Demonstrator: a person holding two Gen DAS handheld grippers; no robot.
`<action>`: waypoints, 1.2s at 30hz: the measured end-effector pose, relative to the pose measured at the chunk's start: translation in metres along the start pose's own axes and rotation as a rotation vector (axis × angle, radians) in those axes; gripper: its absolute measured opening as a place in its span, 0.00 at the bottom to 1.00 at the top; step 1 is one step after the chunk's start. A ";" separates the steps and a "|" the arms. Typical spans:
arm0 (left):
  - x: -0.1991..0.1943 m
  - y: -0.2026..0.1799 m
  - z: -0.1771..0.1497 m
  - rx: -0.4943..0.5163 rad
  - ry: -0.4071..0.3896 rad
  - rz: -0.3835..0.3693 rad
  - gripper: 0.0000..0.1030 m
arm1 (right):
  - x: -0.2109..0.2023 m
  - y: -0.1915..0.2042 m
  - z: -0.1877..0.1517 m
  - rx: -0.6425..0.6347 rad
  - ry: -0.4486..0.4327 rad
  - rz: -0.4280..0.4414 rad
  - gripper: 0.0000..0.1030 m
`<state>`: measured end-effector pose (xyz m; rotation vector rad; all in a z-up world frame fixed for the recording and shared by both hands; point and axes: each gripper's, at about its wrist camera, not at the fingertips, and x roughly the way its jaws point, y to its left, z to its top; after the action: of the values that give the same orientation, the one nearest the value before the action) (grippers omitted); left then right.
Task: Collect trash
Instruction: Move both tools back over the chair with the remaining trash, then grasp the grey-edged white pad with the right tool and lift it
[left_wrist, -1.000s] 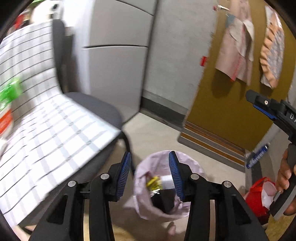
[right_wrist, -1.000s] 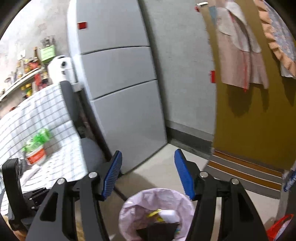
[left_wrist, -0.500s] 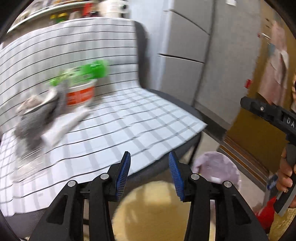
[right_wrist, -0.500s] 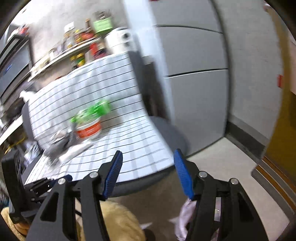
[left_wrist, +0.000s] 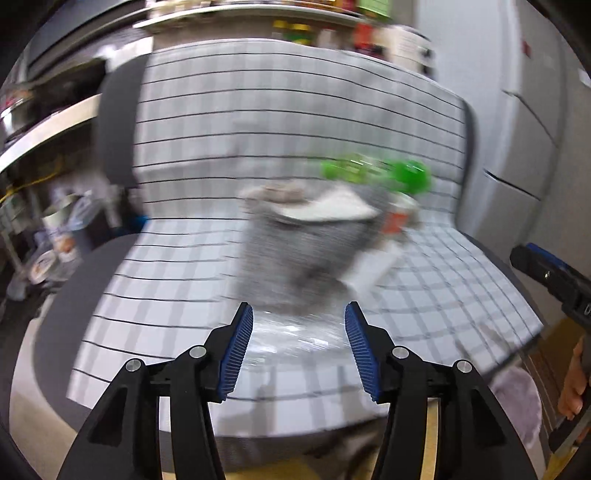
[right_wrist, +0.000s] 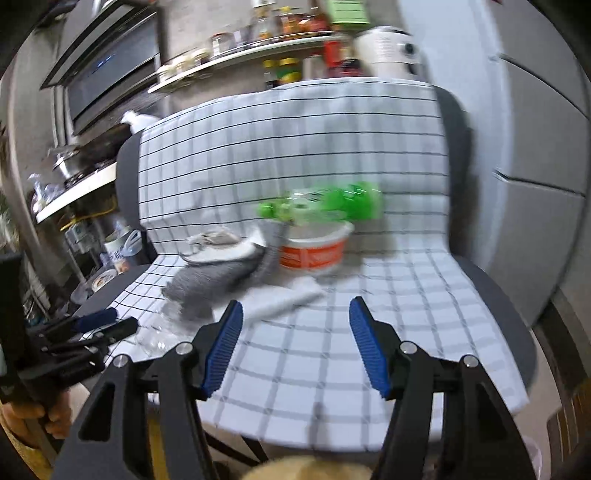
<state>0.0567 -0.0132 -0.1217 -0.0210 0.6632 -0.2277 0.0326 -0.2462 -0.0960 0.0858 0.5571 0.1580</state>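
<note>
A chair draped in a checked cloth (right_wrist: 369, 350) carries the trash: a crumpled grey wrapper (right_wrist: 214, 273) with white paper on it, an orange-and-white bowl (right_wrist: 314, 251), a green plastic bottle (right_wrist: 325, 206), a white paper strip (right_wrist: 280, 299) and crumpled clear plastic (right_wrist: 155, 336). My left gripper (left_wrist: 298, 310) hovers over the seat, its jaws opening with nothing pressed between them; the clear plastic (left_wrist: 295, 336) lies just beyond its tips and the grey wrapper (left_wrist: 303, 243) behind that. My right gripper (right_wrist: 295, 306) is open and empty above the seat's front, short of the paper strip.
A grey fridge (right_wrist: 535, 147) stands right of the chair. A shelf of jars (right_wrist: 258, 48) runs behind it, and a counter with pots (right_wrist: 74, 184) is at the left. The pink trash bag (left_wrist: 517, 398) sits on the floor at the lower right.
Both grippers swung away from the pink trash bag on the floor to face the chair and its trash. The left jaws stand wider than before.
</note>
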 end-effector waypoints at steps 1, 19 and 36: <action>-0.001 0.013 0.003 -0.017 -0.010 0.022 0.52 | 0.009 0.007 0.004 -0.010 0.004 0.008 0.45; 0.028 0.089 0.014 -0.117 0.008 0.131 0.52 | 0.150 0.020 0.039 0.253 0.178 0.009 0.29; 0.065 0.058 0.076 0.025 -0.032 -0.015 0.52 | 0.025 0.040 0.092 0.006 -0.232 -0.053 0.04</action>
<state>0.1641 0.0249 -0.1067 -0.0056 0.6285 -0.2501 0.0977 -0.2059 -0.0264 0.0939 0.3286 0.0935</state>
